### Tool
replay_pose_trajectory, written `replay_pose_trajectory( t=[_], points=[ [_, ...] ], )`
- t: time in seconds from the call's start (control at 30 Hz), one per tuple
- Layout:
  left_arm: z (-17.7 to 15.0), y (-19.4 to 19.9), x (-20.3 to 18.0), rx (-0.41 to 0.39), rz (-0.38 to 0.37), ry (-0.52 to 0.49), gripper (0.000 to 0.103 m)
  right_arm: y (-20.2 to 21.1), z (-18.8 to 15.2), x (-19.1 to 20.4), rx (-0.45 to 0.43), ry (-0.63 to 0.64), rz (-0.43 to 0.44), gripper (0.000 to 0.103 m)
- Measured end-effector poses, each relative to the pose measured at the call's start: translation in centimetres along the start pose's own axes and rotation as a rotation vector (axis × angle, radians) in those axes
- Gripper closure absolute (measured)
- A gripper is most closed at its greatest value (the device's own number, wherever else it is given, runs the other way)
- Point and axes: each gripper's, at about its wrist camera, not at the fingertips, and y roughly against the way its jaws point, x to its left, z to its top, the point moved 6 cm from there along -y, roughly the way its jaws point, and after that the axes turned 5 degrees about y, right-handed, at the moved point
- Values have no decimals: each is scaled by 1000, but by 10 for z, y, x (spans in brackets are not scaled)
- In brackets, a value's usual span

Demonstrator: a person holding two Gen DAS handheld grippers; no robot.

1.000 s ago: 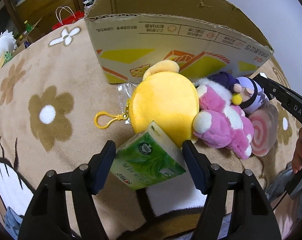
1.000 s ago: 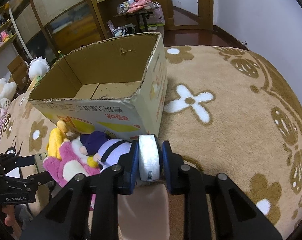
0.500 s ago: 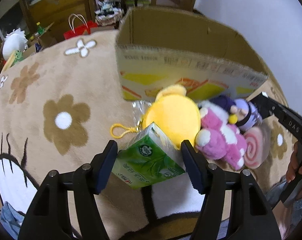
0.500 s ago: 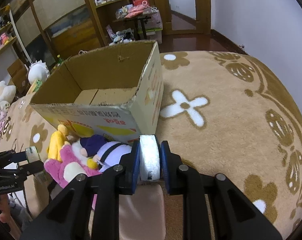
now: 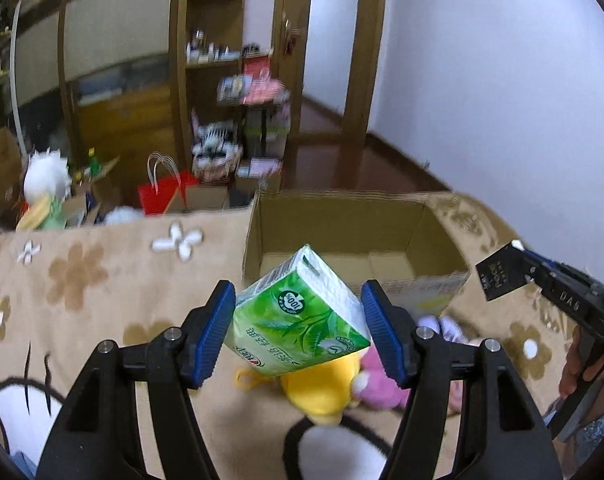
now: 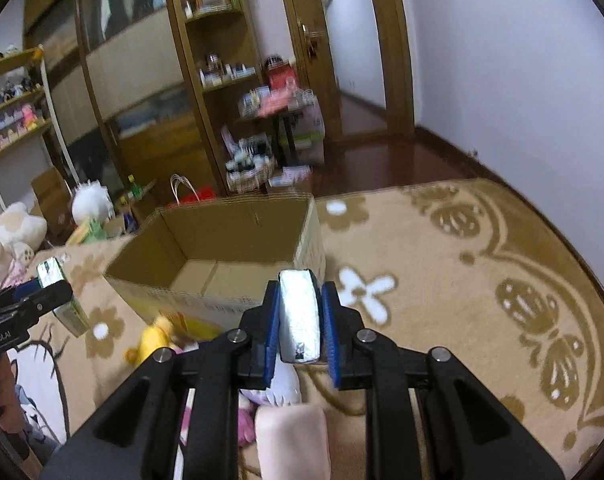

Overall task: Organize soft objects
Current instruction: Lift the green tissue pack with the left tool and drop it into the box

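My left gripper (image 5: 298, 320) is shut on a green tissue pack (image 5: 298, 316) and holds it in the air before the open cardboard box (image 5: 353, 220). My right gripper (image 6: 300, 320) is shut on a white, silvery wrapped pack (image 6: 300, 316), also lifted, near the box's (image 6: 222, 240) front right corner. Below on the carpet lie a yellow plush (image 5: 321, 384), a pink plush (image 5: 381, 384) and a purple plush (image 5: 441, 326). The left gripper with the tissue pack (image 6: 58, 296) shows in the right wrist view.
A beige carpet with flower patterns (image 6: 461, 280) covers the floor. A pink roll plush (image 6: 294, 440) lies under my right gripper. A red bag (image 5: 162, 192), plush toys (image 6: 6, 236) and wooden shelves (image 5: 222, 80) stand behind the box.
Both grippers have risen with their packs and tilted up toward the box opening. The plush pile has dropped low in both views.
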Motion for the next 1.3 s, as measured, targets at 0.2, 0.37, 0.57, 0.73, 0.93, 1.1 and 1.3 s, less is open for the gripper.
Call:
replay_pose_trajectory(
  t=[0.2,0.37,0.57,0.73,0.93,1.1,1.3],
  points=[
    [29,8,-9,-81,-15,-32,39,19,26,12,-113,34,20,82],
    [52,1,-16,-127,-39,-65,39,24,40,20,-155,65,33,82],
    [66,-14,-12,-142,-47,-26,39,23,51,27,-196,93,62,82],
    [71,-26,-7,-129,-42,-16,39,15,58,39,-215,121,84,82],
    [69,-39,-9,-106,-35,-31,41,-7,61,48,-177,131,113,82],
    [58,-57,-6,-52,-32,-26,49,-26,58,54,-146,134,133,82],
    [45,-83,-1,19,-26,-14,49,-55,50,57,-88,125,152,82]
  ],
)
